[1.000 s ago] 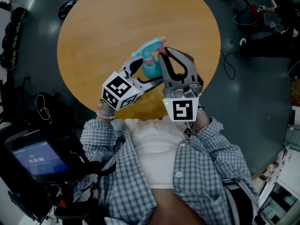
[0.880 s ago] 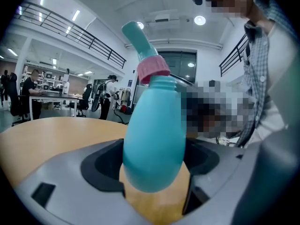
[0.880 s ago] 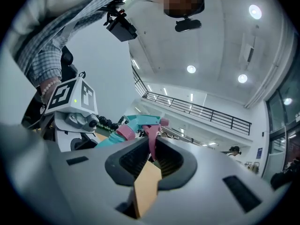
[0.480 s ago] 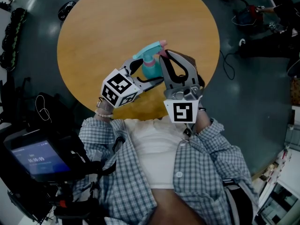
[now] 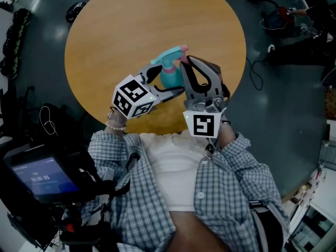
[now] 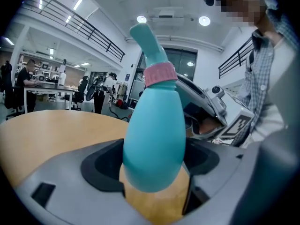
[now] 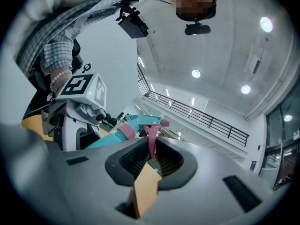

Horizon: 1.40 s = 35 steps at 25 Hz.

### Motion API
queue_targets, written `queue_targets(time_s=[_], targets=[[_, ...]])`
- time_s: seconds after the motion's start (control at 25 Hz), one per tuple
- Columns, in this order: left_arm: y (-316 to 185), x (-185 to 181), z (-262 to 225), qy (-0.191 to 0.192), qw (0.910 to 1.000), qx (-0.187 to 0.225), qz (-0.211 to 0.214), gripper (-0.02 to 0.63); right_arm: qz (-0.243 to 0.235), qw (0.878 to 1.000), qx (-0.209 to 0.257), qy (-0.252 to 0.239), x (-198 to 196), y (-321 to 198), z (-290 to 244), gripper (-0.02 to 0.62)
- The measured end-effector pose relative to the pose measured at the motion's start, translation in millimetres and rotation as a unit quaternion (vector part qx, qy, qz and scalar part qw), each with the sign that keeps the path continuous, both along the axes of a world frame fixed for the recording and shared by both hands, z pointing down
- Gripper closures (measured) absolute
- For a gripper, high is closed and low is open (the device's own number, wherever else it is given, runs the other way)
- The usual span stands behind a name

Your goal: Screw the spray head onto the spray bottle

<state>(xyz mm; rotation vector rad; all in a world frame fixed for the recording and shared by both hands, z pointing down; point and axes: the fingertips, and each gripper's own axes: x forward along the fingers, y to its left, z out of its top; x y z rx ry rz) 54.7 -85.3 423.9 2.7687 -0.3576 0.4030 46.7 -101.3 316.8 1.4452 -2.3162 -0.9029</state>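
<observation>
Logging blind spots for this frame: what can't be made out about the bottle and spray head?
Head view: spray bottle body mostly covered by left gripper and right gripper.
Every view: pink collar shows only its outside, so how far it is screwed on.
Left gripper view: trigger hidden behind the spray bottle.
Head view: screen text too small.

One spray bottle [image 5: 168,79], one spray head [image 5: 171,54], one round table [image 5: 105,30], two grippers (left gripper [image 6: 153,167] and right gripper [image 7: 152,150]).

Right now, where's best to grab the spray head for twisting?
I'd grip the pink collar below the spray head, coming in side-on: it's round and centred on the spray bottle axis, while the thin trigger hangs off-centre.
</observation>
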Motion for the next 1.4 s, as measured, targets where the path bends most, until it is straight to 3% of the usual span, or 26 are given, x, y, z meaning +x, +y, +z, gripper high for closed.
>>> queue_targets(time_s=[0.4,0.56,0.76,0.88,1.16,1.28,1.4], targets=[[-6,0,15,-0.041,0.9990,0.003,-0.016,0.210,0.008,0.998,0.011,0.057,6,8,8,0.558],[-8,1,17,-0.043,0.9987,0.000,-0.027,0.210,0.013,0.999,0.003,0.035,7,10,9,0.557],[-9,3,10,-0.013,0.9991,-0.015,-0.036,0.210,0.027,0.999,-0.007,-0.015,8,11,8,0.557],[-13,2,9,-0.013,0.9988,-0.013,-0.047,0.210,0.029,0.999,-0.003,-0.020,6,12,9,0.557],[-23,-8,20,-0.089,0.9918,0.062,-0.067,0.210,-0.003,1.000,-0.025,-0.003,2,20,13,0.551],[-26,-9,21,-0.093,0.9901,0.073,-0.075,0.210,-0.010,1.000,-0.029,0.003,1,24,14,0.551],[-26,-5,17,-0.072,0.9922,0.055,-0.085,0.210,-0.010,1.000,-0.027,0.005,-1,26,12,0.551]])
